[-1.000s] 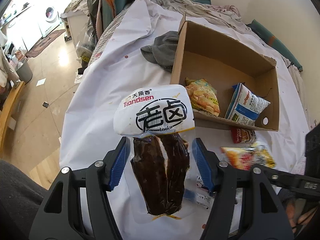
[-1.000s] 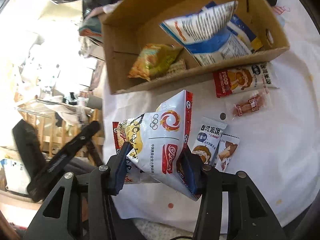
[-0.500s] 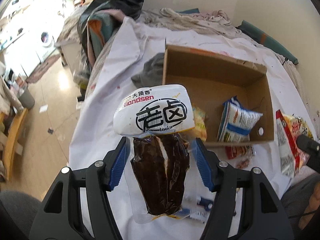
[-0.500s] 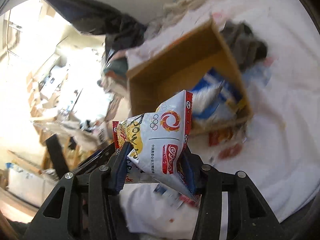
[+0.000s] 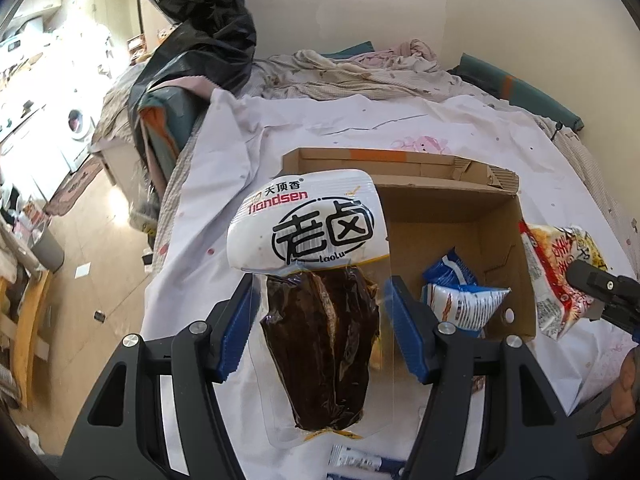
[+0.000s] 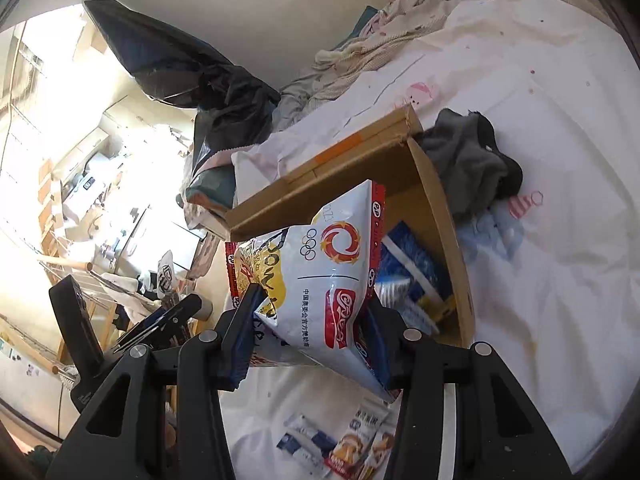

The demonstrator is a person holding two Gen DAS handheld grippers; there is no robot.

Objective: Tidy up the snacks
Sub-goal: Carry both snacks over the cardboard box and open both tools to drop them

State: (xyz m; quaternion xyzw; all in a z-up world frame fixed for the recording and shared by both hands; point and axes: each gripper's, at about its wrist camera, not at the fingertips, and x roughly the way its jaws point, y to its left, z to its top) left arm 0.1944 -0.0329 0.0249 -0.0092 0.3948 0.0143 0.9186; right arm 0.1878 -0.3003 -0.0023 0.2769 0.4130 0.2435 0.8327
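Note:
My left gripper is shut on a clear pouch of dark braised meat with a white label, held above the bed in front of the cardboard box. A blue and white snack bag lies in the box. My right gripper is shut on a white and red chip bag, held in the air at the box's near side. That chip bag also shows at the right in the left wrist view.
Small snack packets lie on the white sheet below my right gripper. A grey cloth lies beside the box. Black bag and bedding pile up at the bed's far end. The floor drops off to the left.
Both grippers have risen and pulled back with their bags. The box now sits lower and smaller in both views; the right gripper has turned toward the box's side.

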